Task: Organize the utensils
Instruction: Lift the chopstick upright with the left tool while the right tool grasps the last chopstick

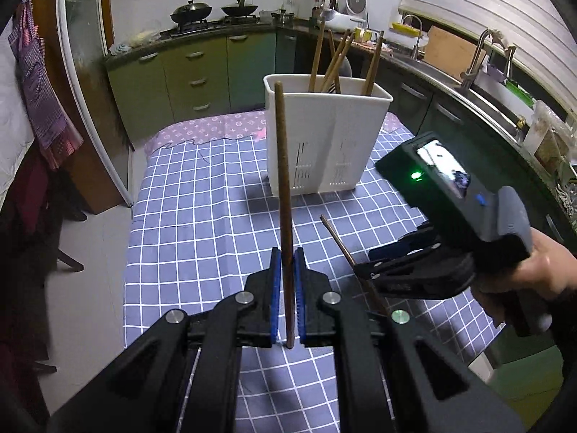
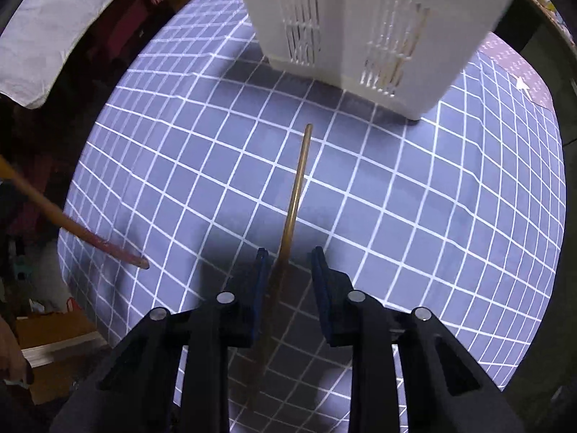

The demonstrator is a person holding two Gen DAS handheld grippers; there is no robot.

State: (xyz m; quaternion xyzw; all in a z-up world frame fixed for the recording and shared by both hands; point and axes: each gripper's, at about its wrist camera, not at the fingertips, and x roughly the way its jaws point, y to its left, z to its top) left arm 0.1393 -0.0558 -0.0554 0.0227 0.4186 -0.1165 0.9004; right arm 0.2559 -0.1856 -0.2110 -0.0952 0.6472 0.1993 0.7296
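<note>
My left gripper (image 1: 287, 263) is shut on a dark wooden chopstick (image 1: 283, 180) that stands upright above the checked table, its tip level with the rim of the white utensil holder (image 1: 324, 137). The holder has several chopsticks (image 1: 337, 61) standing in it. My right gripper (image 2: 288, 263) is open, its blue pads either side of a lighter chopstick (image 2: 297, 187) lying on the cloth and pointing toward the holder (image 2: 360, 25). In the left wrist view the right gripper (image 1: 364, 267) is low over that chopstick (image 1: 339, 241). The left-held chopstick shows at the left of the right wrist view (image 2: 90, 234).
The table carries a blue-and-white checked cloth (image 1: 202, 216) with a pink patterned cloth (image 1: 216, 126) at the far end. Green kitchen cabinets (image 1: 194, 72), a stove with woks and a sink (image 1: 479, 86) ring the room. The table edge drops to the floor on the left.
</note>
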